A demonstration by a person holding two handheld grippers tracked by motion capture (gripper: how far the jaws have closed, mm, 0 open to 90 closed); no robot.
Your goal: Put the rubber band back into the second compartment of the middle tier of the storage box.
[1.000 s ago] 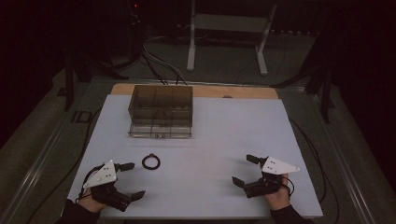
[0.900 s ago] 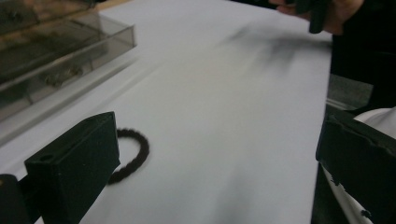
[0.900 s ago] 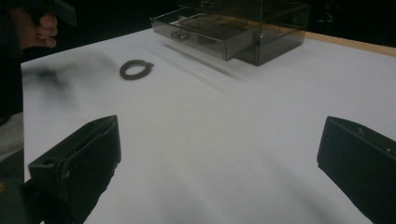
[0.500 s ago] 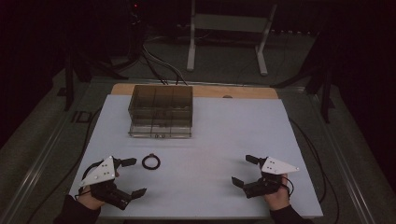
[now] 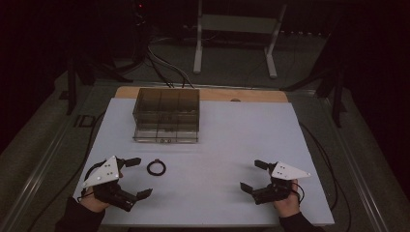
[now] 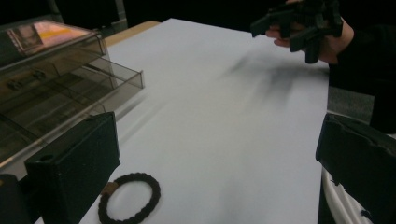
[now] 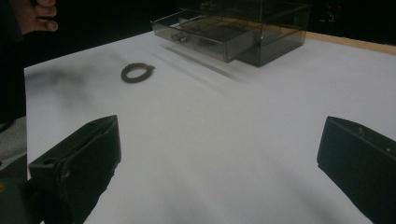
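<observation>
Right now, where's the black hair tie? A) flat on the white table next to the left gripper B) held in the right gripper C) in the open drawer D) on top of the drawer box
A: the black hair tie lies flat on the white table, just beside the open left gripper, clear of the drawer box.

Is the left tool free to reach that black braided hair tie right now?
Probably yes: the left tool is open beside the black braided hair tie, with bare white table between them.

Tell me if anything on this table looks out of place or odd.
Only small things: the drawer box's bottom drawer is pulled partly out, and a black hair tie lies loose on the white table. Nothing looks spilled or damaged.
</observation>
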